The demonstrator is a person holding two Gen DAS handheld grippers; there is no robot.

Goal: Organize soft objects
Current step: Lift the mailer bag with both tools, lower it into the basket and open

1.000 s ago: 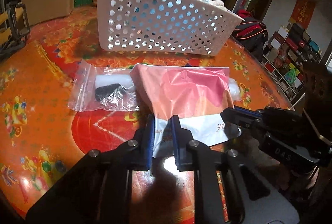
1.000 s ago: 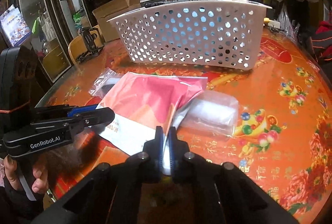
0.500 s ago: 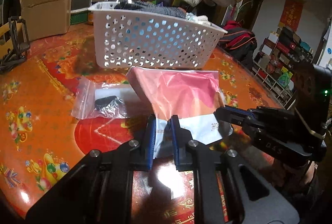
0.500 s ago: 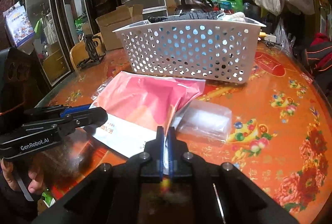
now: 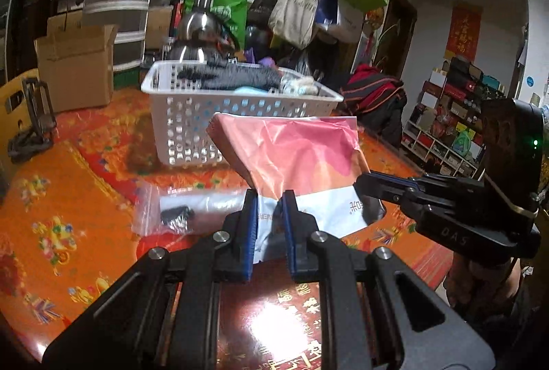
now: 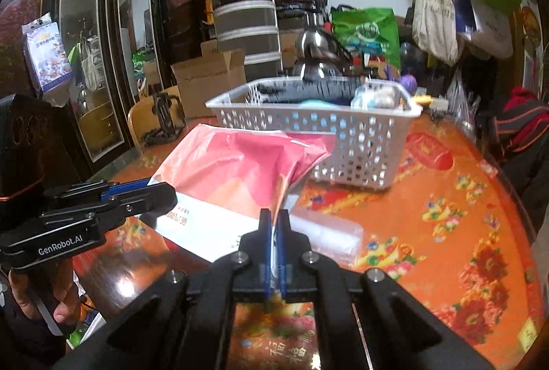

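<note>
both grippers had hold of one pink and white plastic package, which hung lifted off the orange patterned table in front of the white perforated basket. the left gripper was clamped narrowly on the package's white near edge, a fold of the film bunched between its blue pads. the right gripper was pinched almost fully closed on the opposite corner, with only a thin sliver of film between its fingers. the package's far pink end overlapped the basket's front wall in both views. the basket already held dark knitted fabric and some pale soft items. a clear zip bag with something black inside lay flat on the table beneath the package's left side, and another clear packet lay beside the right gripper.
</note>
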